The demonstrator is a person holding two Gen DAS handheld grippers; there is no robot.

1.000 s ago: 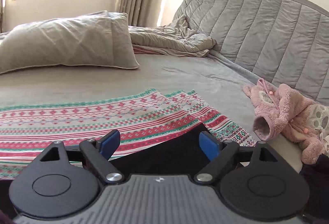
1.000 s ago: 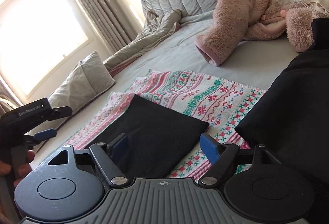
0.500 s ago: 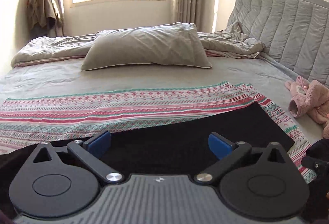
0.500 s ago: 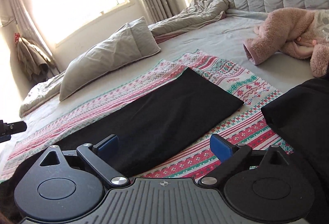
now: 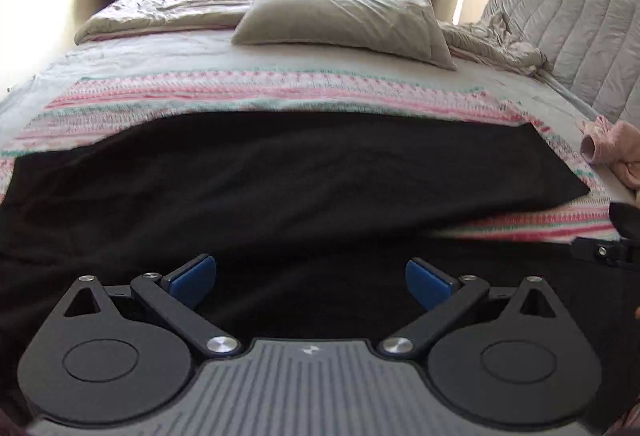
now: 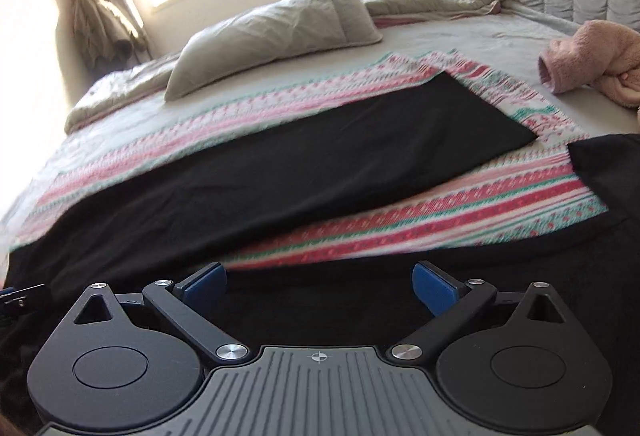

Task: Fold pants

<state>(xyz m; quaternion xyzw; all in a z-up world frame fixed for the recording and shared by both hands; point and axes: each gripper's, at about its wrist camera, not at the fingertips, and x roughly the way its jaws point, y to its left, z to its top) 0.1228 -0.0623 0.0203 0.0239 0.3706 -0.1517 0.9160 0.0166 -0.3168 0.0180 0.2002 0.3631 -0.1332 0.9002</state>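
Observation:
Black pants (image 5: 280, 176) lie stretched out on a striped red, green and white blanket (image 5: 280, 92) on the bed. One long leg (image 6: 320, 156) runs from the left to a squared end at the right. My left gripper (image 5: 311, 282) hovers open over the near black cloth, and its blue pads touch nothing. In the right wrist view my right gripper (image 6: 320, 282) is opening its jaws wide. Black cloth lies below the gap and is not pinched. A bit of my right gripper (image 5: 608, 250) shows at the left view's right edge.
A grey pillow (image 5: 340, 20) and a crumpled grey quilt (image 5: 500, 44) lie at the far side. The padded headboard (image 5: 580, 28) stands at the right. A pink fleece garment (image 6: 592, 60) lies by the pants' end. More black cloth (image 6: 608, 172) sits at the right edge.
Both views have swung left from the pants' right end, so the whole leg now fills them. The right jaws have spread wider. The left jaws stay open.

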